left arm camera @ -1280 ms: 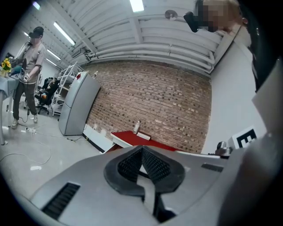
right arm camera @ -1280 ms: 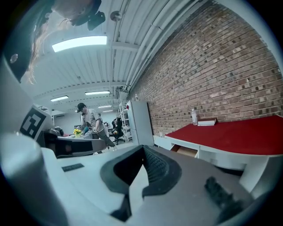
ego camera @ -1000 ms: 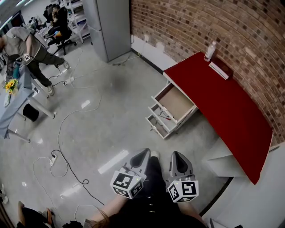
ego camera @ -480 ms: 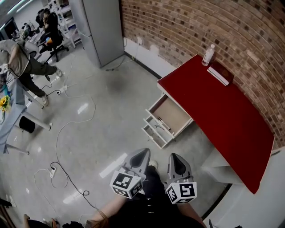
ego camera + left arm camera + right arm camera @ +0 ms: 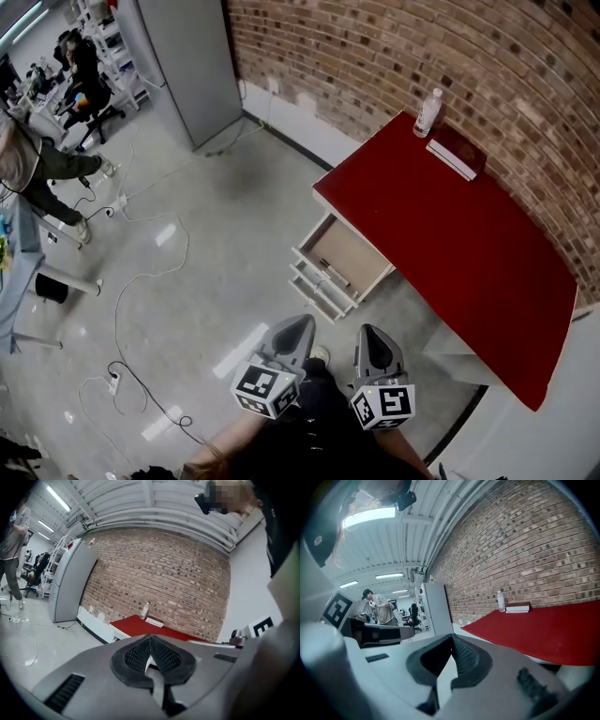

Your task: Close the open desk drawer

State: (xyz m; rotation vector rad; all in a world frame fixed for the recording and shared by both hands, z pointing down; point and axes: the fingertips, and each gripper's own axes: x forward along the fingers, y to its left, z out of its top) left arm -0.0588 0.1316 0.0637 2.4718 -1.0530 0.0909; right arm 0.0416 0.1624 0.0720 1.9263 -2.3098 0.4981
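Open floor point(image 5: 234, 281) fronts the drawer point(image 5: 349, 255). Cables point(image 5: 116, 319) trail well left. The desk point(image 5: 450, 225) overhangs the drawer's rear.

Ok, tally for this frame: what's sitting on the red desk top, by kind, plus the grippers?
Bottle: 1
Book: 1
Grippers: 2, the left gripper and the right gripper
Total: 4
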